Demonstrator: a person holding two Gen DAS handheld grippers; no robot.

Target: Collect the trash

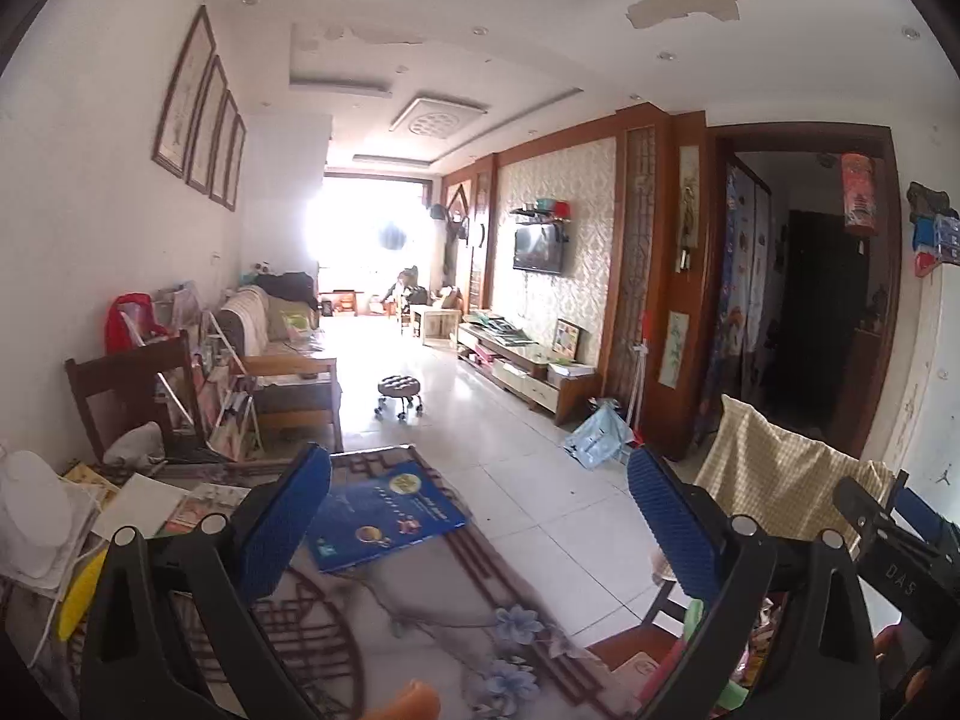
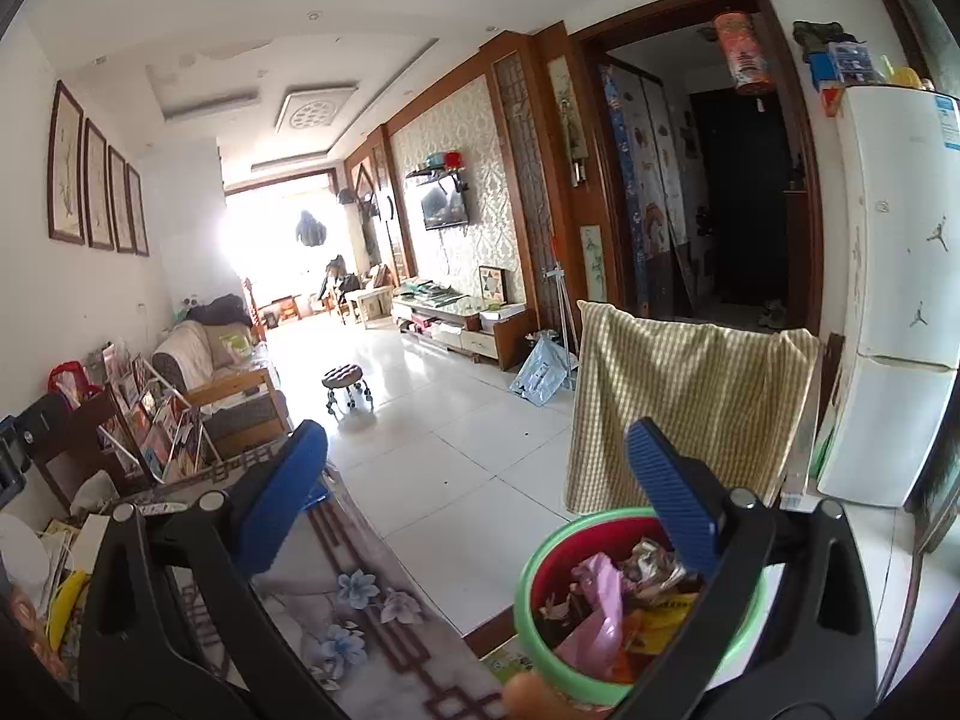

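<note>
- Both grippers, left gripper [image 1: 477, 516] and right gripper [image 2: 474, 498], stand spread wide, holding nothing.
- Round green-rimmed red bin [image 2: 540, 546] already holds wrappers.
- Next, I'd scan the patterned tabletop [image 2: 372, 618] for leftover scraps.

Only legible txt: "DAS" on right gripper [image 1: 894, 570]; blue book [image 1: 384, 516] cover unreadable.

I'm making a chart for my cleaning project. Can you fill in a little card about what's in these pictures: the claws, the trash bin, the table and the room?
left claw: open, nothing between its blue pads
right claw: open, nothing held
trash bin: green rim, red inside, holding wrappers and a pink bag
bin place: on the floor beside the table
table: flowered cover, blue book lying flat on it
chair: checked cloth draped over its back
fridge: white, at the right
</note>
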